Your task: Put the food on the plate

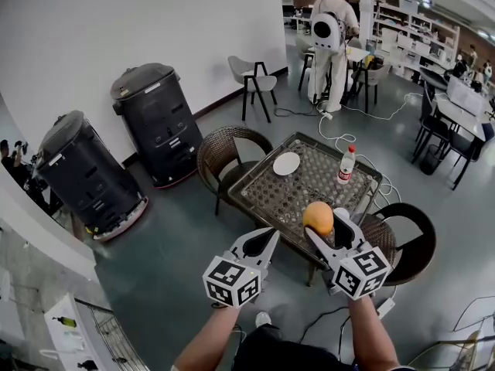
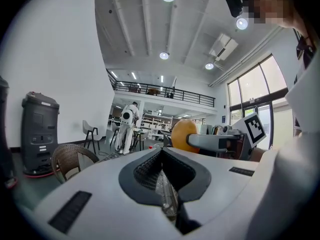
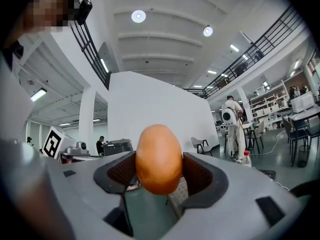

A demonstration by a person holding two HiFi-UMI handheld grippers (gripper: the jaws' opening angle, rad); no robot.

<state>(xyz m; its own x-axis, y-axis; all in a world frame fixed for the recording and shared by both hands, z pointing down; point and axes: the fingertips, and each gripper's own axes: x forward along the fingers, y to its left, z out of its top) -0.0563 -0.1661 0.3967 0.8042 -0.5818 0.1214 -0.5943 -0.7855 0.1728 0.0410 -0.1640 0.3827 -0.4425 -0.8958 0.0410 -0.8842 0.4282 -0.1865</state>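
Big open hall, grey floor. Two dark machines (image 1: 158,122) along the left wall, a person in white (image 1: 332,37) far back. Patterned table (image 1: 309,188) between wicker chairs (image 1: 224,149). On it, a bottle (image 1: 346,165) far right and an empty plate (image 1: 286,163) far left.

Both my grippers are raised over the near edge. My right gripper (image 1: 326,226) is clamped on the orange food (image 1: 318,217), well apart from the plate. My left gripper (image 1: 263,242) is closed to a sliver and empty.

The grippers hide the table's near edge. Can't tell the food type.

Left claw (image 1: 261,243) and right claw (image 1: 331,230): pale grey bodies, dark ribbed pads (image 2: 144,170), a black-and-white marker cube (image 1: 232,281) behind each.
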